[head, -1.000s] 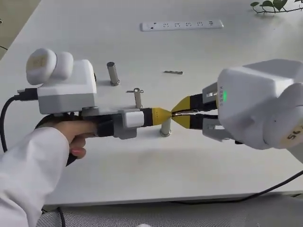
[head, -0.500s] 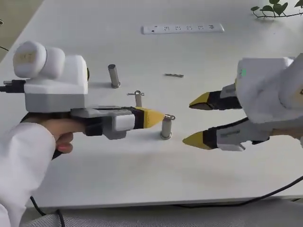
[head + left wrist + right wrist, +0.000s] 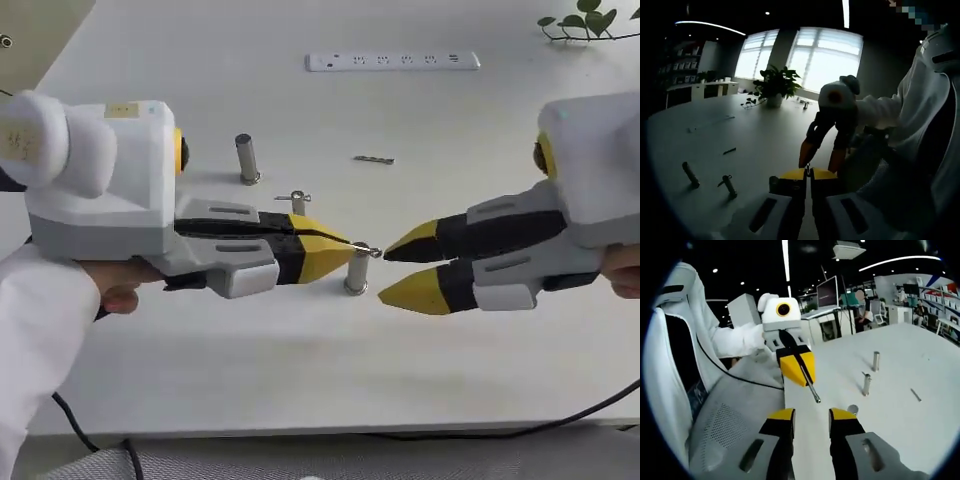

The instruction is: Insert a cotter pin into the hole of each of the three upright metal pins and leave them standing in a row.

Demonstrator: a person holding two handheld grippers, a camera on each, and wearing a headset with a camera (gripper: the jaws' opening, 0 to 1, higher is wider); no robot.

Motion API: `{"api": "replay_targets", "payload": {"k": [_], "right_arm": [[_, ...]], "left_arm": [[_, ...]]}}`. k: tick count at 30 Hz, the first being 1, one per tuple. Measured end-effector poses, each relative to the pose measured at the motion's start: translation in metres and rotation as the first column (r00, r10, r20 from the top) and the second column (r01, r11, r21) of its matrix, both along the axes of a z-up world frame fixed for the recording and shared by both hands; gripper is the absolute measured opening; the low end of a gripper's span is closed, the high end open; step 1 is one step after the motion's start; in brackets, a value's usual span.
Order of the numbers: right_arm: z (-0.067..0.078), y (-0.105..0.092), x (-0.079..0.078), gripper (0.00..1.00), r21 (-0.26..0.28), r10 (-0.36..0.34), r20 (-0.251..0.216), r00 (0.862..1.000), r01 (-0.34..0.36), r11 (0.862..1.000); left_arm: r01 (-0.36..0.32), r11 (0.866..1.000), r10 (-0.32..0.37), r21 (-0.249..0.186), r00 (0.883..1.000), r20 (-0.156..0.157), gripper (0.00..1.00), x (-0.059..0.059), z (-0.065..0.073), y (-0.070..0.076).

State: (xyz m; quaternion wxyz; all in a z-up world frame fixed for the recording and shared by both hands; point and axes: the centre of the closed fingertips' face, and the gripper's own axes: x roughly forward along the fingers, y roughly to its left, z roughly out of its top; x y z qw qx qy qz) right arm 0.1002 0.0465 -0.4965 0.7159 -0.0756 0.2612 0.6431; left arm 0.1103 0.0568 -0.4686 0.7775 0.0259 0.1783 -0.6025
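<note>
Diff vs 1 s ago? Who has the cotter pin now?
The right tool let go of the cotter pin, opened and backed off to the right. The left tool stays shut on it. The three metal pins and the loose cotter pin on the table stayed put.

Middle pin (image 3: 297, 205)'s cottered; back pin (image 3: 246, 160) and front pin (image 3: 353, 276) upright either side, spare cotter (image 3: 373, 159) flat beyond it.

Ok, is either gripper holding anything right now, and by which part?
The left gripper is shut on the cotter pin by one end, the rest sticking out. The right gripper is open, holding nothing.
</note>
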Motion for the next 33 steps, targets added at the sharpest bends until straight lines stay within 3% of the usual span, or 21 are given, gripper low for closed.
{"api": "replay_targets", "payload": {"k": [4,7,13,19,24,27,33], "right_arm": [[0.000,0.002,-0.003,0.16,0.000,0.019,-0.002,1.000,-0.019,1.000],[0.000,0.003,-0.005,0.06,-0.004,0.034,0.001,0.999,-0.034,0.999],[-0.001,0.002,-0.006,0.06,-0.013,0.043,0.001,0.999,-0.043,0.999],[-0.002,0.002,-0.009,0.00,-0.018,0.054,-0.007,0.999,-0.054,0.998],[-0.002,0.000,-0.010,0.00,-0.035,0.086,0.024,0.996,-0.085,0.996],[-0.003,-0.001,-0.011,0.00,-0.054,0.105,0.042,0.994,-0.102,0.993],[-0.009,-0.003,-0.017,0.00,-0.111,0.153,0.083,0.985,-0.143,0.983]], "left_arm": [[0.049,0.999,-0.049,-0.004,0.997,0.052,0.00,-0.007,0.005,-0.005],[0.067,0.997,-0.068,0.027,0.997,0.046,0.00,-0.008,-0.001,-0.007],[0.090,0.995,-0.091,0.030,0.995,0.037,0.00,-0.012,-0.004,-0.011],[0.109,0.993,-0.110,0.040,0.993,0.033,0.00,-0.015,-0.007,-0.013],[0.123,0.991,-0.125,0.054,0.992,0.034,0.00,-0.016,-0.010,-0.013],[0.130,0.988,-0.132,0.086,0.991,0.024,0.00,-0.018,-0.017,-0.012],[0.150,0.982,-0.152,0.112,0.988,0.010,0.01,-0.024,-0.026,-0.015]]}}
